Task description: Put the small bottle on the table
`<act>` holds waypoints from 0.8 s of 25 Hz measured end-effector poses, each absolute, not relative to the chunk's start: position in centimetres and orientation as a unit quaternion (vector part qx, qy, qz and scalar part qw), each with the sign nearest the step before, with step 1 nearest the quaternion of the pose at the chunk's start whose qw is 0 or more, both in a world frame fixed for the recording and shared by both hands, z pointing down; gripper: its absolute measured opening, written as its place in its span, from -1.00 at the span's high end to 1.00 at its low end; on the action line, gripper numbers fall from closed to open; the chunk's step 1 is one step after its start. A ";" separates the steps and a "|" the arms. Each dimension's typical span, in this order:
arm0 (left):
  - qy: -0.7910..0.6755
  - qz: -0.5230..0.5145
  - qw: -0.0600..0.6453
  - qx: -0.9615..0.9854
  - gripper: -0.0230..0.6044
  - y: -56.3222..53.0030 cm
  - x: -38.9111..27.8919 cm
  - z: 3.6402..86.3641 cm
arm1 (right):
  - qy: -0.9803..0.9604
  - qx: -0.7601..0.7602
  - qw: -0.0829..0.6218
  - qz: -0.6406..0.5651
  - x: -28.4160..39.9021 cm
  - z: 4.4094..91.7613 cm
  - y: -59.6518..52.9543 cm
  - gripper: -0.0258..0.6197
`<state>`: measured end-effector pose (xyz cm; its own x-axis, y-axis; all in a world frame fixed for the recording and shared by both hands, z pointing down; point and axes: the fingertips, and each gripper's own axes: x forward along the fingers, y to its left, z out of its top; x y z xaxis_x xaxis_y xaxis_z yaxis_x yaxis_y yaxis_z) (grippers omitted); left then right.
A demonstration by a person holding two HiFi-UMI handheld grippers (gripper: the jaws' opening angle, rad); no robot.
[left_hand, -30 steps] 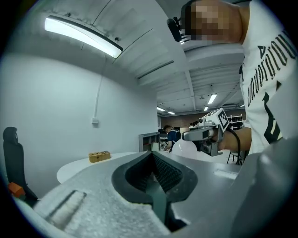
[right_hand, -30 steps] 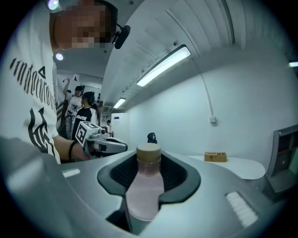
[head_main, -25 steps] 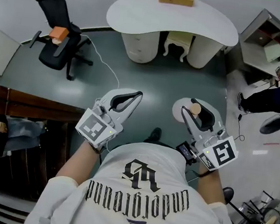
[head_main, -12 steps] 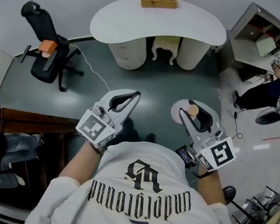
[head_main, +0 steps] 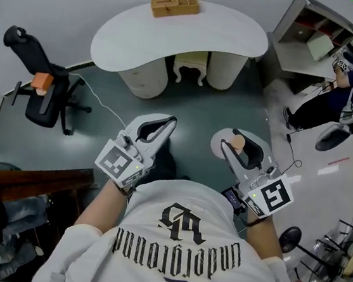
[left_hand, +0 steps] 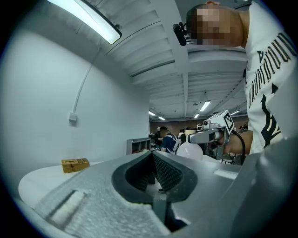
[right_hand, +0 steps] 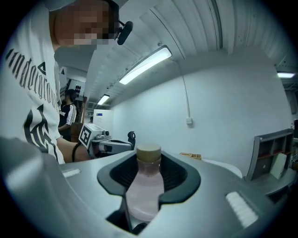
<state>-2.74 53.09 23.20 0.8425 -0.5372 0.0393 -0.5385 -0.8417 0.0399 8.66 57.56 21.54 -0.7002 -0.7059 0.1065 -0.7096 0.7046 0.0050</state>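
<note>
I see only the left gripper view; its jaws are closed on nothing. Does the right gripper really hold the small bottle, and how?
Observer: Yes. The right gripper view shows the small bottle upright between the pads of the right gripper, tan cap up.
Operator: Is there place on the table?
Observer: The head view shows the whole table: only a wooden box, at its far edge.
Operator: Something on the way?
Observer: A black office chair stands left of the table, off the path ahead.
</note>
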 end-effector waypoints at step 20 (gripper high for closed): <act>-0.222 0.029 0.038 0.974 0.90 30.2 -7.4 22.7 | -0.903 0.426 0.043 0.022 3.6 20.1 35.0 0.49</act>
<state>-7.39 30.16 22.75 0.9001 -0.4297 0.0722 -0.4340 -0.8989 0.0604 3.64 35.00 20.07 -0.6332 -0.7680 0.0959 -0.7717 0.6360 -0.0024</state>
